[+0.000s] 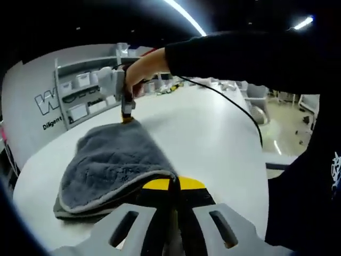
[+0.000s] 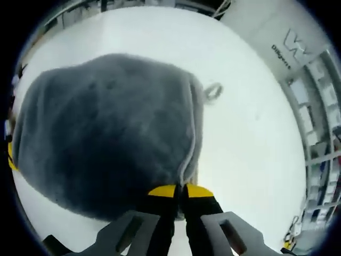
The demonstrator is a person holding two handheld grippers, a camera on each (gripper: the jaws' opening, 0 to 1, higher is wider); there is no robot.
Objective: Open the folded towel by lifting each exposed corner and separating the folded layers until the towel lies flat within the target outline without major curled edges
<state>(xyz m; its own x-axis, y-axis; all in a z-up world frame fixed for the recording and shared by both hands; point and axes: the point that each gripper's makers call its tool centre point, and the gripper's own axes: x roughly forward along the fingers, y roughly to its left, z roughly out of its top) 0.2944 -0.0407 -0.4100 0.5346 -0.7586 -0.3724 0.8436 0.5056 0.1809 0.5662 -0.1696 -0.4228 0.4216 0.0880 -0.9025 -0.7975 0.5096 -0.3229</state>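
Tongs first: your left tongs (image 1: 175,188) are pressed together on a corner of the grey towel (image 1: 109,162), and your right tongs (image 2: 180,191) pinch the opposite corner in the same way, the yellow tips closed on the piped edge. Between the two pairs the towel hangs a little lifted and stretched, while its lower part rests on the white desk (image 1: 213,138).

I judge that the work is only partly done. One layer is raised, but in the left gripper view you see another layer under it, so the towel is folded yet. You must separate the layers and lay it flat. I cannot find any target outline on the desk.

The left gripper view shows your hand (image 1: 145,68) holding the right tongs at the far corner, and grey shelves (image 1: 85,93) behind. The right gripper view shows the towel from above, with its small hanging loop (image 2: 213,91) lying on the desk.
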